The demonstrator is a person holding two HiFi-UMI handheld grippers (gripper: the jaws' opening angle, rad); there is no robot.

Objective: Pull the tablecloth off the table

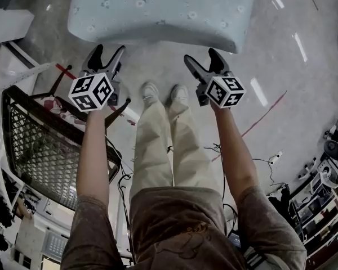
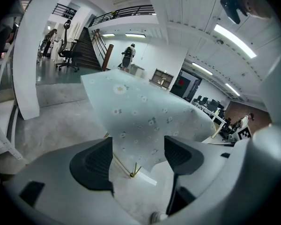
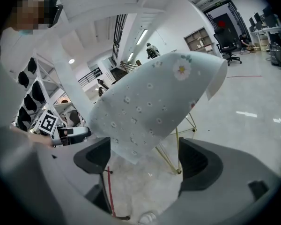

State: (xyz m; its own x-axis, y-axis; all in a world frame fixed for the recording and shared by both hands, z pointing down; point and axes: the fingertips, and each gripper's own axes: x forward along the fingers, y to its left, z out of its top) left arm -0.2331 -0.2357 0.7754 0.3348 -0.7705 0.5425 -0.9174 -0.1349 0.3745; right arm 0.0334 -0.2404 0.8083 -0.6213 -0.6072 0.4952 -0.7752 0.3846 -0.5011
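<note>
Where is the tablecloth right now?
In the head view, the tablecloth lies at top centre, ahead of the open left gripper and right gripper, held by neither.

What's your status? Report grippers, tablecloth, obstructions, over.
Left gripper open, empty. Right gripper open, empty. Tablecloth spread flat, ungrasped, near edge just ahead of both. Nothing between jaws and cloth.

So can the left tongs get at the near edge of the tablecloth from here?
Probably yes. The left tongs are open and point at the tablecloth, whose near edge hangs just ahead with nothing between them.
</note>
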